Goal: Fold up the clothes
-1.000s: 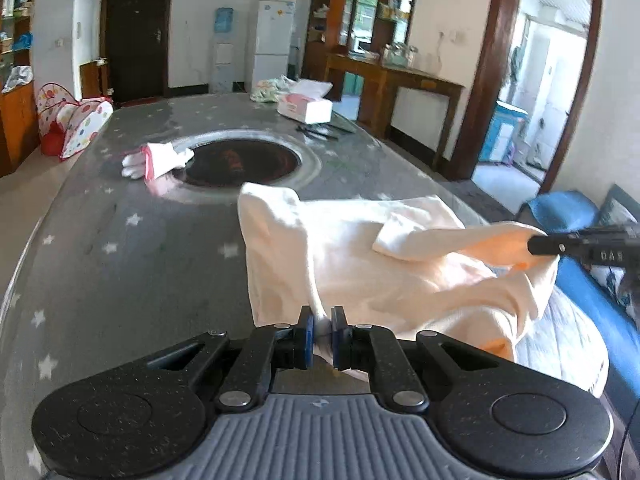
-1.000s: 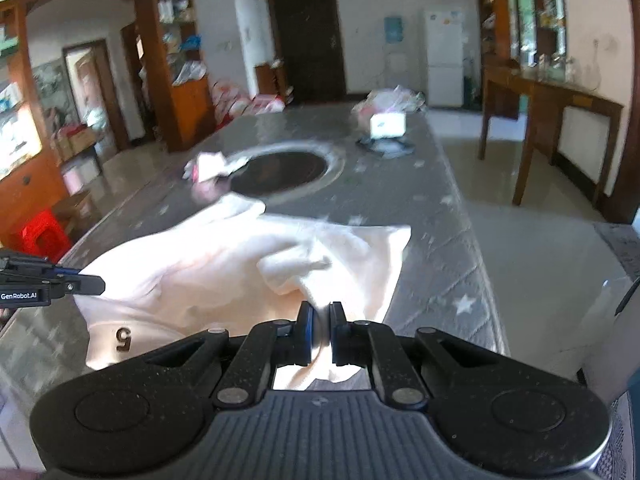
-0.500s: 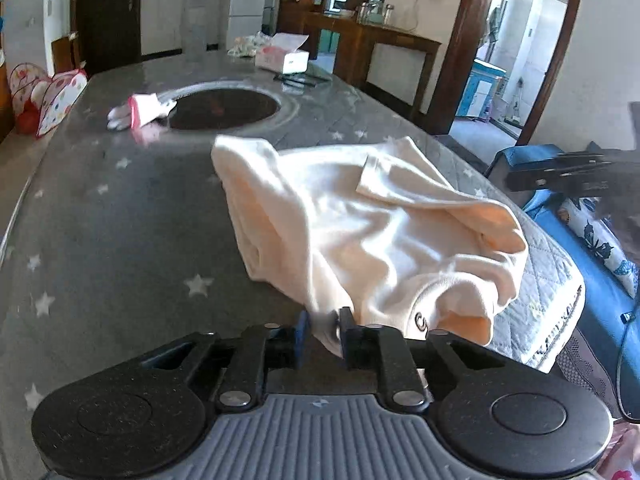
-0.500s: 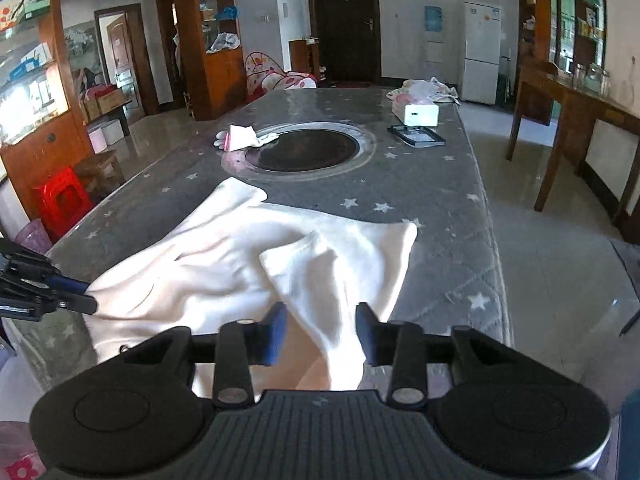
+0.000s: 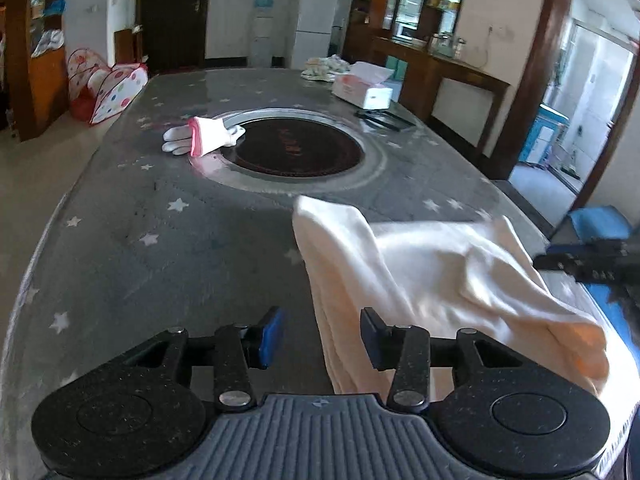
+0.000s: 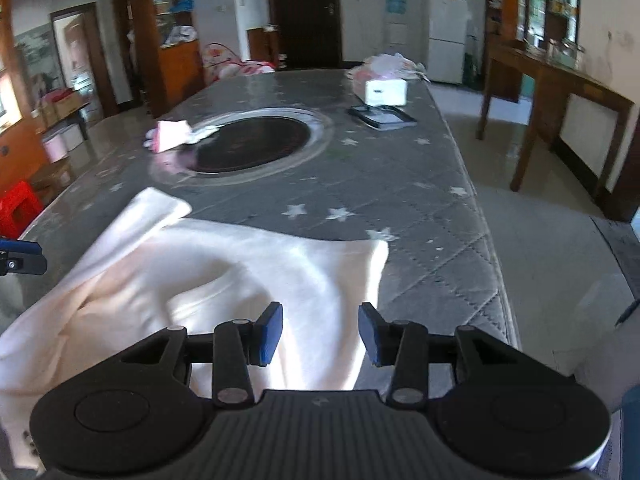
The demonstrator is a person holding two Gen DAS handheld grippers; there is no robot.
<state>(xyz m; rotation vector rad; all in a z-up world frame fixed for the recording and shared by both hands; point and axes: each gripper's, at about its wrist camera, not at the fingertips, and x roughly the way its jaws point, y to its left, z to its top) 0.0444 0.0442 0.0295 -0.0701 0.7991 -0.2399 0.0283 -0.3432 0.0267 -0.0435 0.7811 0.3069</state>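
A cream garment [image 5: 420, 272] lies crumpled and partly folded on the near end of the grey star-patterned table [image 5: 160, 240]. My left gripper [image 5: 321, 338] has its jaws opening. The garment's left edge runs between its blue pads [image 5: 272, 336], which do not press on it. In the right wrist view the garment [image 6: 240, 264] spreads under my right gripper [image 6: 318, 334], whose jaws are also opening with cloth between them, untouched. Each gripper shows at the edge of the other's view: the right one [image 5: 592, 264], the left one [image 6: 16, 258].
A round dark hob [image 5: 296, 152] is set in the table's middle, with a white and pink glove [image 5: 204, 140] at its left rim. A tissue box [image 5: 364, 90] and a dark flat device [image 6: 382, 116] lie at the far end. A blue sofa [image 5: 600, 224] stands beside the table.
Both grippers were shut on the garment's near edges and have let go and opened. Both pulled back, and the garment settled onto the table.
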